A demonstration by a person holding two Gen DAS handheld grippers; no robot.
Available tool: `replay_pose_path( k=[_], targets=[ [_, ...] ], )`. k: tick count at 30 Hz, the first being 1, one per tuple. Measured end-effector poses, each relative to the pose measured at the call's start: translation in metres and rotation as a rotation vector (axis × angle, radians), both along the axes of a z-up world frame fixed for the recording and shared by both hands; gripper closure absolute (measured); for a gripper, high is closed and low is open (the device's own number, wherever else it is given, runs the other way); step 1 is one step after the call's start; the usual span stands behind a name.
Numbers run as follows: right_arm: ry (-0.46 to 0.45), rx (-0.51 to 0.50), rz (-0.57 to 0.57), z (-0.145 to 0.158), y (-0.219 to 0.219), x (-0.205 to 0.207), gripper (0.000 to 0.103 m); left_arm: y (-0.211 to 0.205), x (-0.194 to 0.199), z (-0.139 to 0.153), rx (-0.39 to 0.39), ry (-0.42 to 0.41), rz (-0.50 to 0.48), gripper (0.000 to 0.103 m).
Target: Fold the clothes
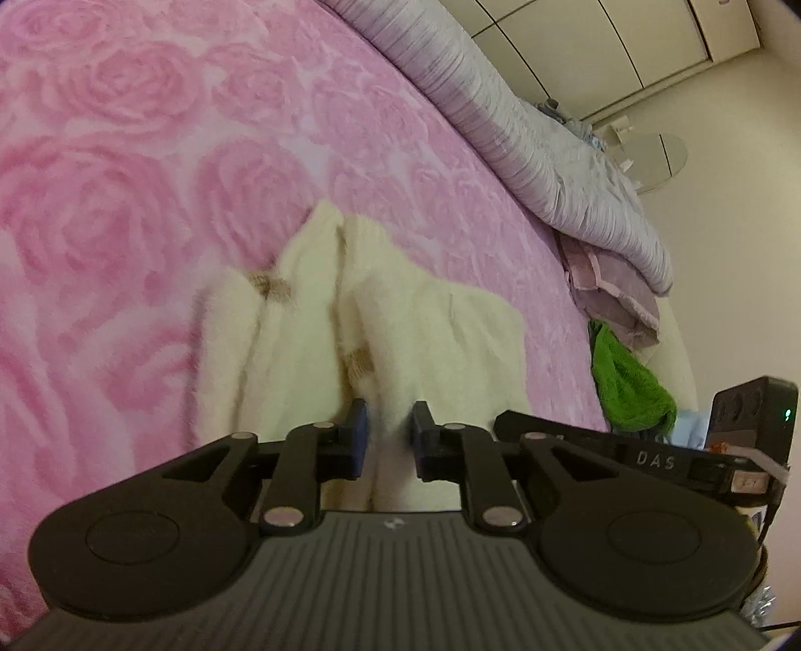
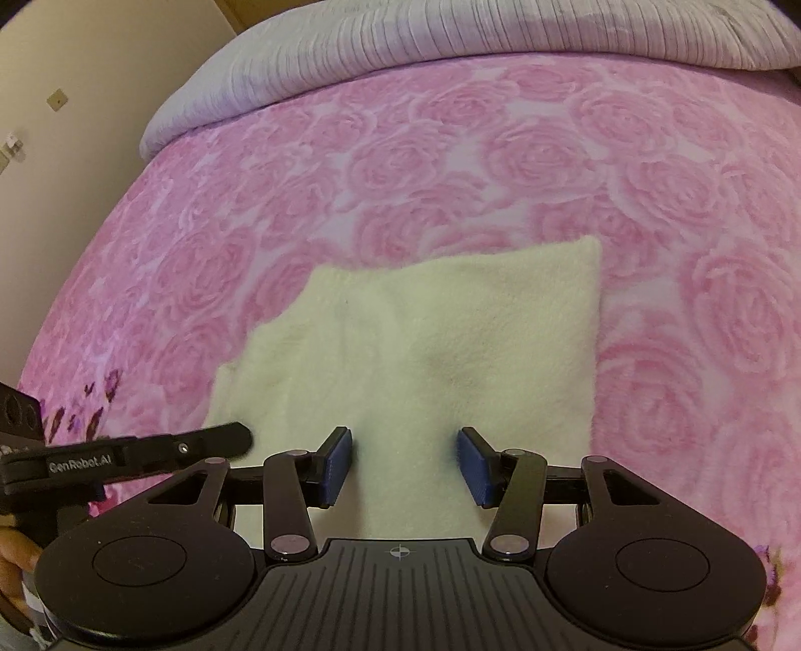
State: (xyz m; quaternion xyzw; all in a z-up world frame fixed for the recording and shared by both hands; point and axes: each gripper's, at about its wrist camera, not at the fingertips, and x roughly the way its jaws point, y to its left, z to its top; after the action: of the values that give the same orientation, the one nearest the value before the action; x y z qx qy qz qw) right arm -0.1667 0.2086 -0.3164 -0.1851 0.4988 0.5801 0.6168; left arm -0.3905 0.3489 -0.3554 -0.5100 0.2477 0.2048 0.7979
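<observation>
A cream fleece garment [image 2: 425, 350] is spread on the pink rose-patterned blanket [image 2: 450, 165] of the bed, with its far edge lying fairly flat and square in the right wrist view. In the left wrist view the same garment [image 1: 380, 325] is seen bunched into soft ridges, and small tan patches (perhaps trim) are shown among the folds. A fold of the cream fabric is pinched between the blue-padded fingers of the left gripper [image 1: 389, 435], which are drawn close together on it. The right gripper [image 2: 404, 463] is held just above the near part of the garment, its fingers spread apart with nothing between them. A grey ribbed duvet [image 2: 450, 45] is piled along the far side of the bed. A green cloth [image 1: 631, 385] is seen at the bed's edge.
</observation>
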Motion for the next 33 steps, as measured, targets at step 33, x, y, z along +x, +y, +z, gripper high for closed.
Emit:
replay_pose_path(
  k=[33],
  targets=[
    [0.067,0.127,0.002,0.014,-0.018,-0.029,0.057,0.003,-0.077,0.020,0.027,-0.023,0.075,0.085]
  ],
)
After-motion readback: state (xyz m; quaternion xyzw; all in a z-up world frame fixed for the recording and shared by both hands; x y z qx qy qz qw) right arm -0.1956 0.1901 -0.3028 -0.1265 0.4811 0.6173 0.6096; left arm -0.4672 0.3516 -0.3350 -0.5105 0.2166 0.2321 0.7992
